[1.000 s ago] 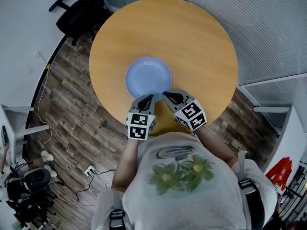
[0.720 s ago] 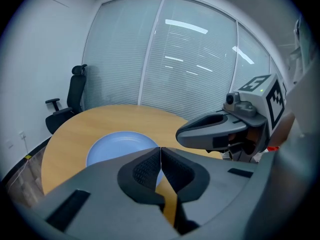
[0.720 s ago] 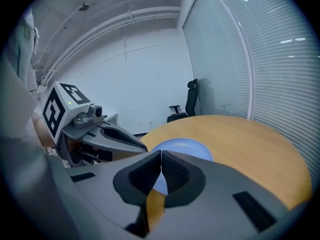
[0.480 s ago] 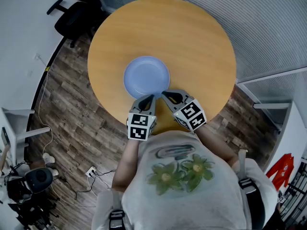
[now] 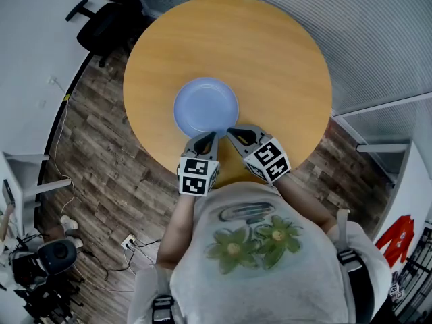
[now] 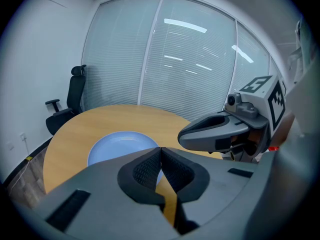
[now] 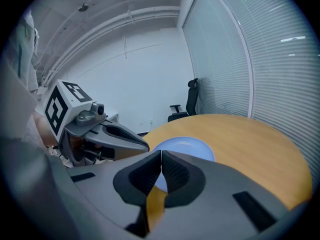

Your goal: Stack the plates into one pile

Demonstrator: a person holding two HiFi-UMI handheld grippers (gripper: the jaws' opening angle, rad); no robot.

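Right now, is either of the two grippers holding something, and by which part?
Nothing is held. Both the left gripper and the right gripper have their jaws shut together, empty. The blue plate lies on the table.

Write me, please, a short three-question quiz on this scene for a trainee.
1. True or false: the left gripper and the right gripper both have their jaws shut, with nothing between them.
2. Multiple choice: where does the blue plate lie? A) on the floor; B) on the round table; C) between one gripper's jaws.
3. Short answer: in the head view, which piece of furniture stands past the table's upper left edge?

Key: 1 true. 2 B. 3 the black office chair.
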